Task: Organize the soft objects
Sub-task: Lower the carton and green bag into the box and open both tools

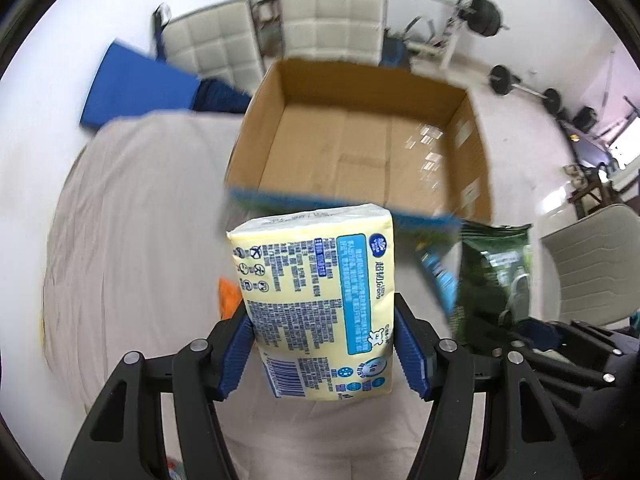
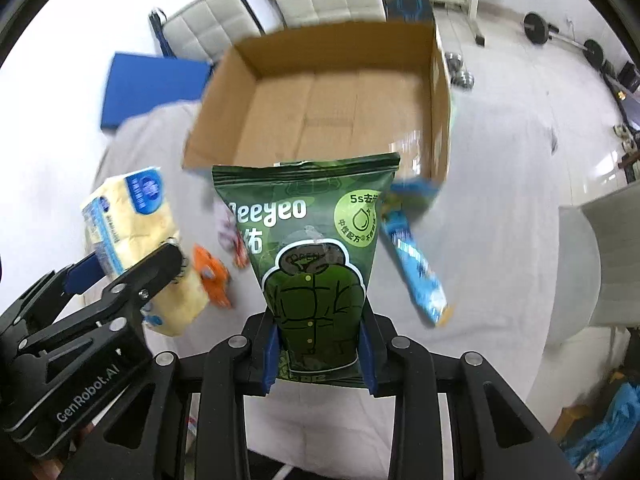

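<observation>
My left gripper (image 1: 322, 344) is shut on a yellow tissue pack (image 1: 316, 300) with blue print, held above the beige-covered table. My right gripper (image 2: 320, 348) is shut on a green wipes pouch (image 2: 310, 264), held upright. An open, empty cardboard box (image 1: 360, 152) stands just beyond both; it also shows in the right wrist view (image 2: 320, 112). The right wrist view shows the left gripper (image 2: 120, 280) with the tissue pack (image 2: 132, 236) at its left. The left wrist view shows the green pouch (image 1: 492, 276) at its right.
A light-blue packet (image 2: 416, 264) lies on the table right of the pouch. An orange toy (image 2: 212, 276) and a small pale item (image 2: 228, 228) lie to its left. White chairs (image 1: 332, 28), a blue mat (image 1: 136, 88) and gym weights (image 1: 520, 84) are behind the table.
</observation>
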`<state>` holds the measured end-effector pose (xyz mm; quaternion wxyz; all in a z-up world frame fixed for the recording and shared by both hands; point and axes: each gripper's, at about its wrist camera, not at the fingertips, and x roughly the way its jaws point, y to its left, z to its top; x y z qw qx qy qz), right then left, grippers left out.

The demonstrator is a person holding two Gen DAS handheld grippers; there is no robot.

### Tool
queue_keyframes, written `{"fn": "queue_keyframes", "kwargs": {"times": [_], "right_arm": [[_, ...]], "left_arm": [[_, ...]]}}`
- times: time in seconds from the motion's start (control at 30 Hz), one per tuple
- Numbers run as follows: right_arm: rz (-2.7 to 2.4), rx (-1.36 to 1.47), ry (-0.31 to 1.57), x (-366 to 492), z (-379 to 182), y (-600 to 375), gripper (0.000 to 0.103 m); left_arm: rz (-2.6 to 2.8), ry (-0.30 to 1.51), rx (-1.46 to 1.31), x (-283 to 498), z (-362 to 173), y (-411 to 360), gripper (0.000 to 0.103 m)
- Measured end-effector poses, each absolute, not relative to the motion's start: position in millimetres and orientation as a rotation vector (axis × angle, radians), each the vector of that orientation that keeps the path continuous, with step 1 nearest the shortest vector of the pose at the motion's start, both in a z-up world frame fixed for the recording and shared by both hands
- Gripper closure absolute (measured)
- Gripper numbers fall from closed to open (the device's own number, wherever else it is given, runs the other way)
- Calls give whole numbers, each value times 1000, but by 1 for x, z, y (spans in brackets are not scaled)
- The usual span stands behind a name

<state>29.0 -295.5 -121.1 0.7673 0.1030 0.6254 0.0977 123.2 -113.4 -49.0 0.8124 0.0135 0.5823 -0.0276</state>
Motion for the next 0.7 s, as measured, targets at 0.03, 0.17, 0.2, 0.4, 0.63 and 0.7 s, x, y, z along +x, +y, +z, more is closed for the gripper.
{"fn": "queue_keyframes", "kwargs": {"times": [0.03,0.17,0.2,0.4,0.63,0.7], "right_arm": [[203,222,1342,34,-116,-295,69],[156,250,1308,68,-99,-300,69],[144,246,1304,76,-98,-300,69],[70,257,1308,135,-109,-302,69],[40,283,1363,224,-159,-309,69],[26,278,1381,246,-175,-309,69]], "left_arm": [[-69,1234,30,127,-47,-115,42],[-134,1212,20,161,-21,-109,42],[-146,1212,19,172,-14,-107,42],[-197,1231,42,244,-48,-98,42],[-279,1360,39,324,-125,-108,42],[-305,1416,20,344,-145,-111,42]]}}
